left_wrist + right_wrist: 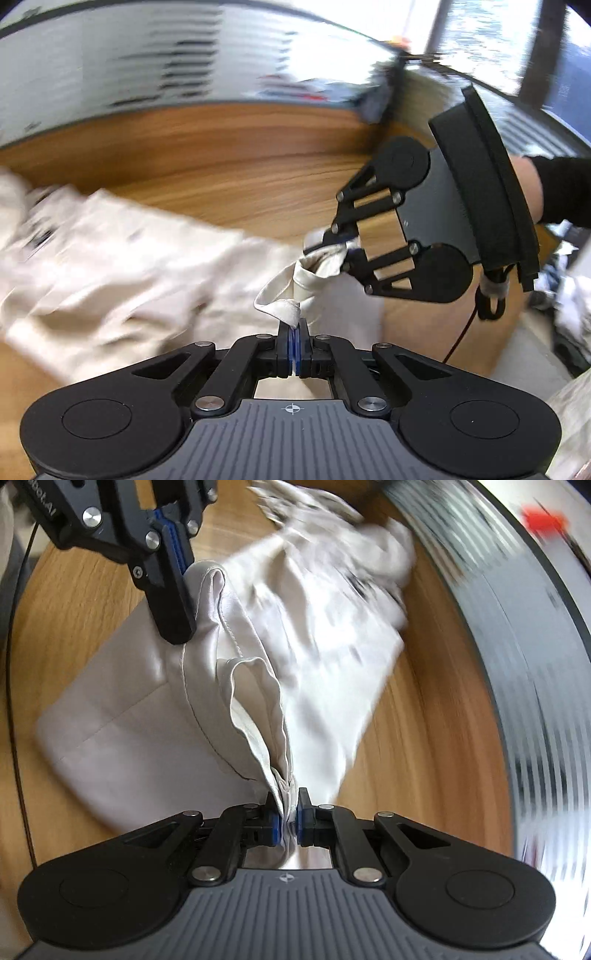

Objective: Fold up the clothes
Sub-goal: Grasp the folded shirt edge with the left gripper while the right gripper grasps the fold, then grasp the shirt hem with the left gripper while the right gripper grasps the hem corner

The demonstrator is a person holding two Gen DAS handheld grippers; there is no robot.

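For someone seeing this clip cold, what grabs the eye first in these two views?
The pale cream garment, spread across the wooden table and pinched by both grippers at once. The left gripper holds a hemmed edge at the bottom of its own view, and the right gripper clamps a bunched fold likewise. The far end of the cloth and the background are smeared by motion blur.

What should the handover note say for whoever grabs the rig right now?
Left gripper: shut on a hem of the cream garment.
Right gripper: shut on a bunched edge of the same garment, close beside the left.
Garment: partly lifted, rest trailing over the wooden table, far end blurred.
Done: both edges gripped.
Left: lay the fold down, finish folding.
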